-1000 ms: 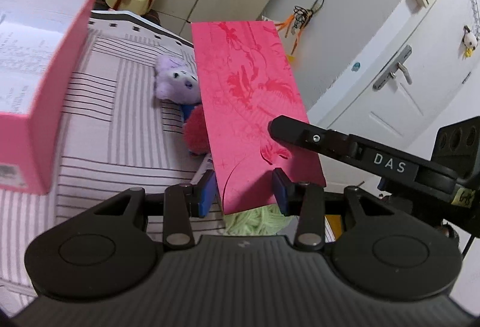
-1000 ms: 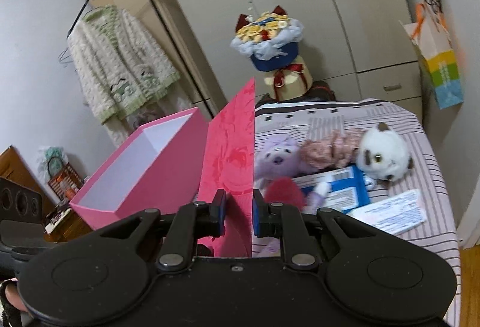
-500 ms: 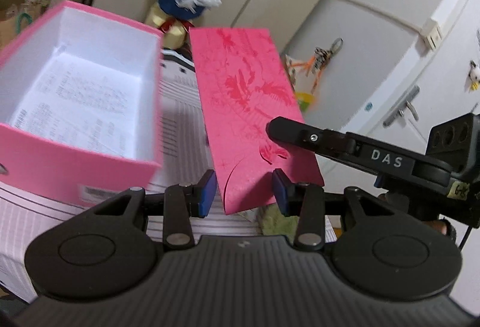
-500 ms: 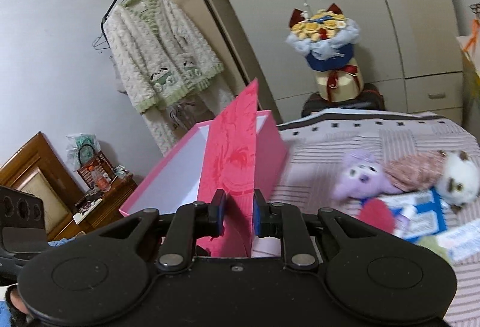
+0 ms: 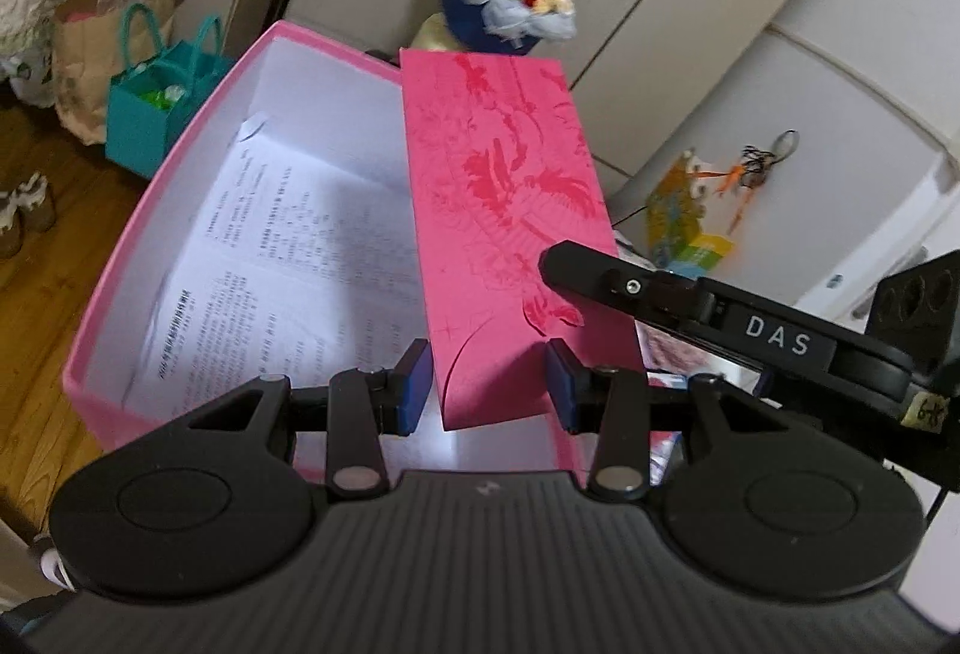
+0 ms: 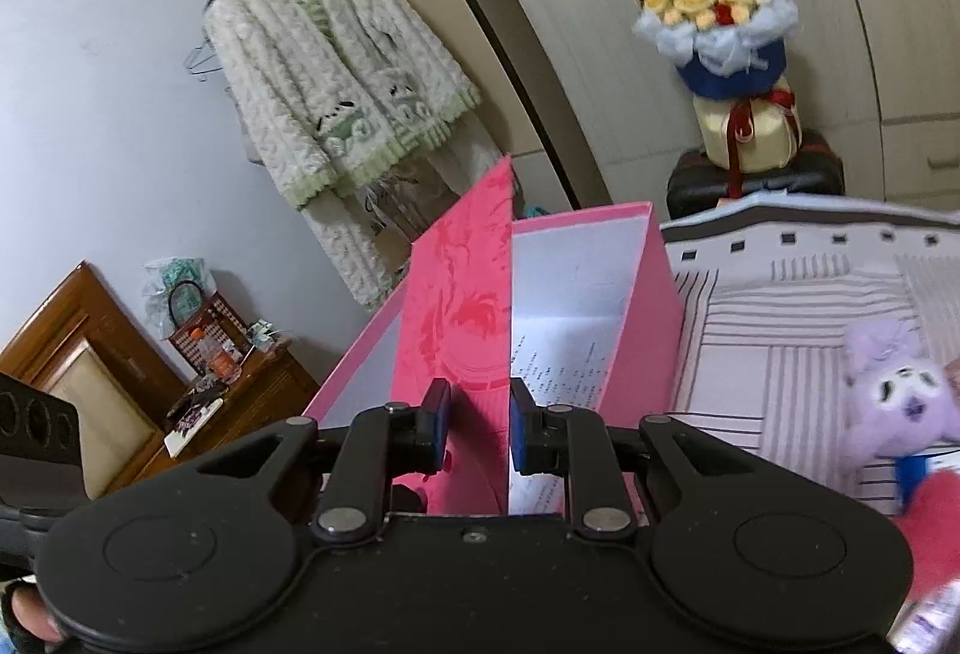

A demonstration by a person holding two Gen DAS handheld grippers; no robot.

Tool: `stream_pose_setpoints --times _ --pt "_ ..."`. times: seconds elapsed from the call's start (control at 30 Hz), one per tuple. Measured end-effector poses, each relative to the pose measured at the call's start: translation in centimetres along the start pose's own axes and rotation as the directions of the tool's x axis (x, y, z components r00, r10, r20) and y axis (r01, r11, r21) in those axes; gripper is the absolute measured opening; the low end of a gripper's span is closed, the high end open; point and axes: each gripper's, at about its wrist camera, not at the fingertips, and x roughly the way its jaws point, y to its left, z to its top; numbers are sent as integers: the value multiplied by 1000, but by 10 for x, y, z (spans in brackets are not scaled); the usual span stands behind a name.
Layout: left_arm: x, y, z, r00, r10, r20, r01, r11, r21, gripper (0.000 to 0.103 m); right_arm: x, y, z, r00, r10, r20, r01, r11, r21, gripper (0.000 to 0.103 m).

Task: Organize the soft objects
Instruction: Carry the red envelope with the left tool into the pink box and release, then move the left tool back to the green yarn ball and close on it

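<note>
ITEM: red envelope (image 5: 510, 210), over the pink box (image 5: 180, 186), box wall at 9 o'clock of it | HANDLING: judged light, thin, bendable; best pinched at an edge | LEFT: left gripper (image 5: 487, 387) narrow, pads straddling the lower end, contact unclear | RIGHT: right gripper (image 6: 478, 429) clamped on the envelope's edge

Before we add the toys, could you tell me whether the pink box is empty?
Not empty: the open pink box holds a printed paper sheet on its floor; no toys inside.

- The red envelope (image 5: 510, 234), a second ago over the striped bed, now hangs above the open pink box (image 5: 198, 258).
- The purple plush (image 6: 900, 402) has slid to the right edge of the right wrist view.
</note>
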Motion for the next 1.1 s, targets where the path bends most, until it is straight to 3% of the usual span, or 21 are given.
stream_pose_setpoints --times 0.23,0.43,0.57,0.7,0.83,0.97,1.1 --pt "31 24 26 998 11 -69 -13 999 -32 40 36 -4 6 998 -62 -20 63 997 39 24" --pt "50 23 34 995 45 -88 -41 998 42 39 49 -8 7 992 -123 -29 125 991 54 24" --pt "57 19 32 992 50 -119 -43 997 56 39 53 -1 5 992 -117 -39 119 992 50 24" --pt "52 14 29 990 113 -81 -106 990 90 39 54 3 3 980 -196 -23 196 981 -1 25" --pt "36 12 27 990 133 -43 -128 986 103 40 38 4 3 982 -189 -20 188 982 -28 25" --pt "17 0 26 988 155 -26 -150 977 148 46 10 15 2 980 -201 -17 198 974 -106 40" --pt "-15 -24 21 985 171 25 -172 956 239 59 -24 29 2 983 -184 -14 178 964 -197 57"
